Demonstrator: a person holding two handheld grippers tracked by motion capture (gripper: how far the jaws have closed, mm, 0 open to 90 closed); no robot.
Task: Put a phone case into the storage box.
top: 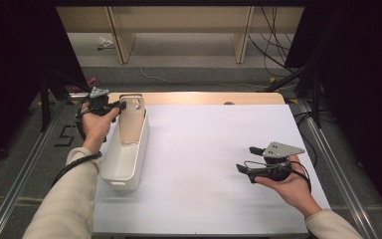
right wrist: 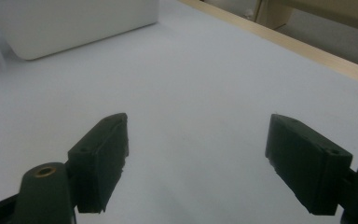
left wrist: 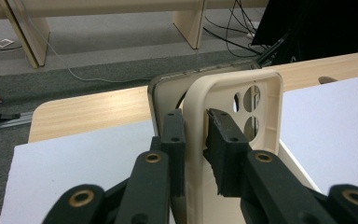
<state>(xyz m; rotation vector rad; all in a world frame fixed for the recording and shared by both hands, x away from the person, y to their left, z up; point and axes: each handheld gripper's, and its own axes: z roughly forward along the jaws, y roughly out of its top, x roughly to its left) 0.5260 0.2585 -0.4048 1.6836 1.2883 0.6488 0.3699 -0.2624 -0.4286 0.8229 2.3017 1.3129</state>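
The white sheet [top: 214, 164] is covering most of the wooden table [top: 199, 97], leaving a bare strip of wood showing along its far edge. The long white bin [top: 125, 149] is sitting on the sheet's left side, running lengthwise away from the person, and every other thing here is best placed against it. At the bin's far end, the left gripper [top: 121, 105] is reaching in from the bin's left, held in the person's left hand [top: 97, 125]. In the left gripper view a cream phone case [left wrist: 235, 140] is standing upright on edge over the bin's far end, its inner side with the round camera cut-outs facing the right-hand jaw. The left gripper [left wrist: 196, 140] is straddling the case's side wall with one pad on each face of it; the left-hand pad looks to be lying against the wall, while the right-hand pad is sitting just beside it, so whether the case is truly being pinched I cannot tell. Behind the case, a second, darker-rimmed shell [left wrist: 161, 93] is leaning close against it. Well to the right of the bin, the right gripper [top: 245, 158] is hovering low over the bare sheet in the person's right hand [top: 291, 186], pointing back towards the bin, its jaws standing wide apart with nothing between them.
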